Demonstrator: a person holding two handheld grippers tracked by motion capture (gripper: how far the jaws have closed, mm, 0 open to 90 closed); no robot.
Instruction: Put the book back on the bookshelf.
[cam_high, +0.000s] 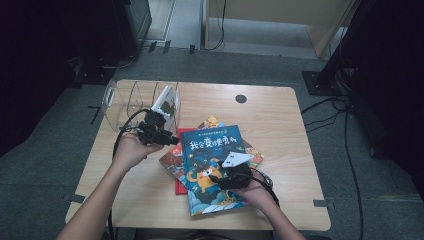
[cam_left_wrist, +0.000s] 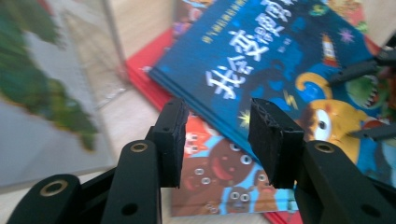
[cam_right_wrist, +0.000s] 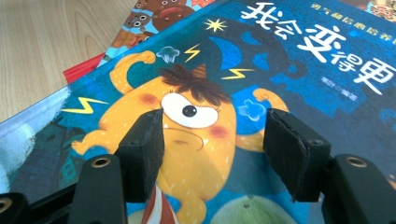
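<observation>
- Now, blue book (cam_high: 216, 167) atop the stack at bench (cam_high: 280, 115) centre, five o'clock of the clear rack (cam_high: 137, 100).
- Right gripper (cam_right_wrist: 212, 140): jaws apart, gripping nothing; lower flat.
- Left gripper (cam_left_wrist: 217, 140): jaws apart, empty; approach the spine edge.

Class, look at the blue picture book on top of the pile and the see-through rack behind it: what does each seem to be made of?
Blue picture book: probably a glossy laminated paper cover over board; the cover catches a sheen and its edge looks thick and stiff in the left gripper view.
See-through rack: likely clear acrylic or a similar hard plastic; the table shows through its upright dividers.
</observation>
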